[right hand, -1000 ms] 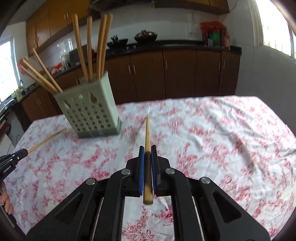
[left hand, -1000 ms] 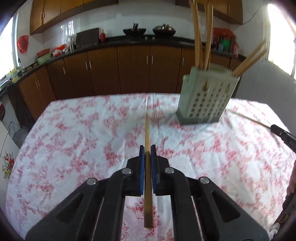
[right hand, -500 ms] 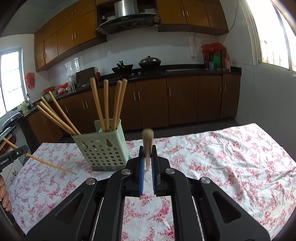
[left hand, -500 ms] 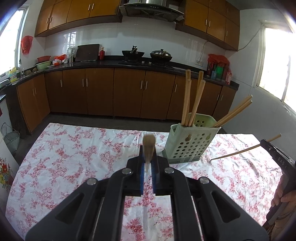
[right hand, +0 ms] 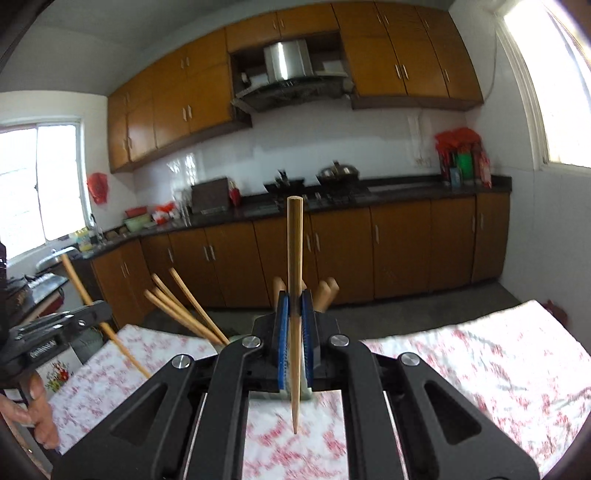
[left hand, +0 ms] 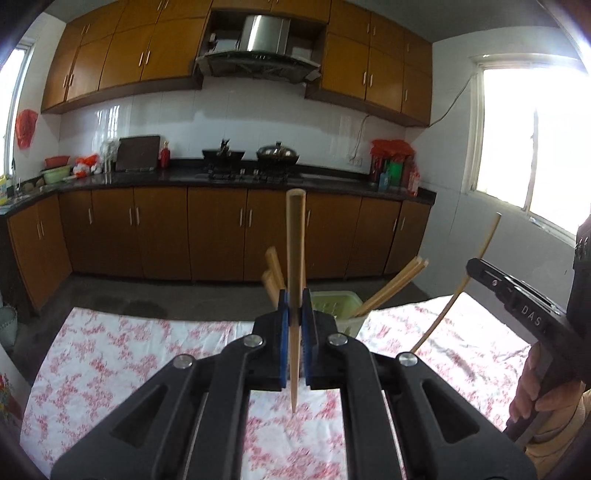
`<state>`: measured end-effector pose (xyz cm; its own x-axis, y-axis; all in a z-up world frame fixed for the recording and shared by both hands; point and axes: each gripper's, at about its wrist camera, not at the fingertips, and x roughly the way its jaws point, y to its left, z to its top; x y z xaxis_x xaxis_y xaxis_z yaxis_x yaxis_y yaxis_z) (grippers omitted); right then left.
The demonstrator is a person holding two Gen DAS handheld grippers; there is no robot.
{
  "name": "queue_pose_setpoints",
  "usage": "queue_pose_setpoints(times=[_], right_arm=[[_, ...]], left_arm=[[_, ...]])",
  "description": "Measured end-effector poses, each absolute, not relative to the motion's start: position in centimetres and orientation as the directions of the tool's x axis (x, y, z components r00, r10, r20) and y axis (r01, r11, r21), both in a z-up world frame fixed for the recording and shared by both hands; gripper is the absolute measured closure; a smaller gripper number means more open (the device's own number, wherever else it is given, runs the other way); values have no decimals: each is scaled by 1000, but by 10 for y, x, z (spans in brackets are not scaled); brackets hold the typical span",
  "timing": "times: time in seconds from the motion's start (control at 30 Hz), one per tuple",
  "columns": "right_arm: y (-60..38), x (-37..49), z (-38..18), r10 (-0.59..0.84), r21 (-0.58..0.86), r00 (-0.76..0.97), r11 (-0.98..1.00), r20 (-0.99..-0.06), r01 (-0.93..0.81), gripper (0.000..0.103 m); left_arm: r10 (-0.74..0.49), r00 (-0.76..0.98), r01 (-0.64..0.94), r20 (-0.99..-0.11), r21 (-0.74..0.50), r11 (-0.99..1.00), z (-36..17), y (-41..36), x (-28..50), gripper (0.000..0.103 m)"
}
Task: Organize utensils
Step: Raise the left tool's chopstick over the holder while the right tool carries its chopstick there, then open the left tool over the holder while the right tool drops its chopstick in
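You're clamping one chopstick in each set of tongs, left tongs (left hand: 294,308) and right tongs (right hand: 294,310), tips down, ready for dropping into the holder (left hand: 338,308).

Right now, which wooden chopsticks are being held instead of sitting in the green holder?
Two: one clamped upright in the left tool, one in the right tool. The others lean in the pale green plastic holder.

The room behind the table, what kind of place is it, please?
Most likely a home kitchen: a stove with a pot stands on the dark counter, a metal hood hangs above it, and brown cabinets line the wall.
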<state>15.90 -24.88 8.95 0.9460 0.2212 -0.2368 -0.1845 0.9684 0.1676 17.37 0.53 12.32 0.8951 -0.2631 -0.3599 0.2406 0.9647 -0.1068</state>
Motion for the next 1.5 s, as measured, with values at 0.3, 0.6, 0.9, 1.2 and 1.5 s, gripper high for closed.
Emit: queue_pose_setpoints(times=[0.3,0.6,0.9,1.2,1.5], right_arm=[[-235,176,128,241,175,966,959,-91,-223,95],[-233,207,122,213,191,976,961,-44,-201,95],[-226,234,88,197,181,972,968,-128,-172,95],[-234,226,91,197,176,966,970,-166,-168,72],[-253,175,112,160,136,978,981,-134,-142,34]], left_arm=[[-263,943,242,-205,-123,962,178,-22,203,95],[-221,963,203,-151,-128,971,171,-34,247,95],[-217,952,188,-214,-151,971,124,-33,276,95],[-215,954,187,-210,-144,972,123,-24,268,71],[-161,963,129,-215,-155,979,130,16,203,20]])
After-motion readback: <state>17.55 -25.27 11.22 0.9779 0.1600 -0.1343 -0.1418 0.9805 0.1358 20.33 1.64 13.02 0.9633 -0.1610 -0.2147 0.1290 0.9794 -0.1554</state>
